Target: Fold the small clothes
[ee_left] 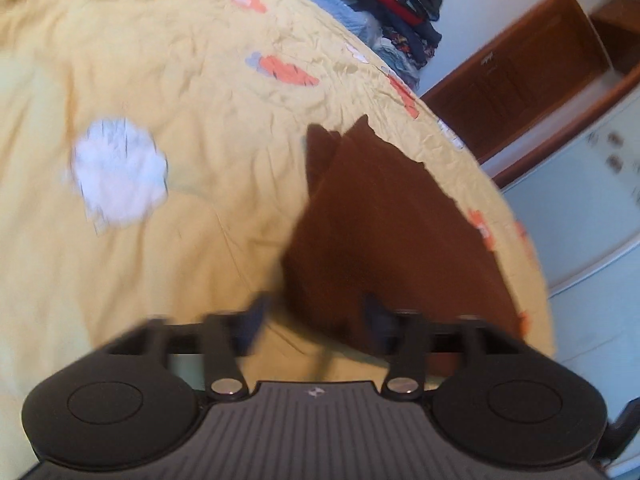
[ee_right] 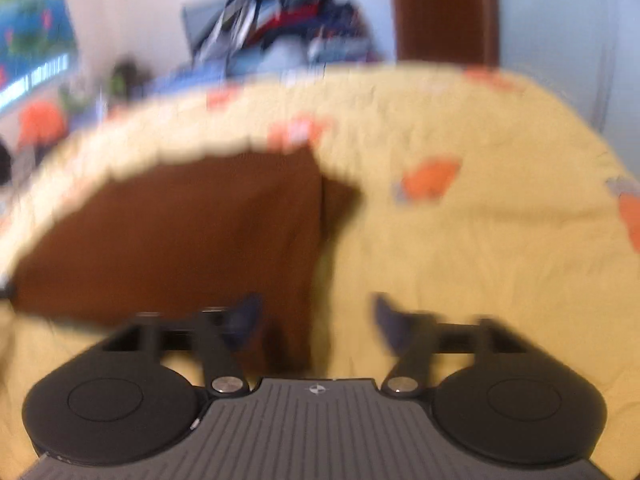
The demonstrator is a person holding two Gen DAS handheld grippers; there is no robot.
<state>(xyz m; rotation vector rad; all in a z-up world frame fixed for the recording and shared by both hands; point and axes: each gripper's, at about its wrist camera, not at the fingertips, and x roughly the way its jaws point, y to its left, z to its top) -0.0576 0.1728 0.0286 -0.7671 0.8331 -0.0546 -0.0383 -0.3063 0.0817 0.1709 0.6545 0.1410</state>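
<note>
A folded brown garment [ee_left: 384, 216] lies on the yellow bedspread [ee_left: 180, 80] near the bed's edge. My left gripper [ee_left: 316, 316] is open, its fingers wide apart, with the garment's near corner lying between them. In the right wrist view the same brown garment [ee_right: 192, 236] lies left of centre, with a small flap sticking out at its far right corner. My right gripper [ee_right: 316, 316] is open over the garment's near right edge. Both views are blurred by motion.
The bedspread [ee_right: 480, 240] has orange carrot prints and a white patch [ee_left: 118, 168]. A pile of dark clothes [ee_left: 404, 8] sits at the far end of the bed. A wooden cabinet [ee_left: 520, 76] and white furniture [ee_left: 580, 208] stand beyond the bed's edge.
</note>
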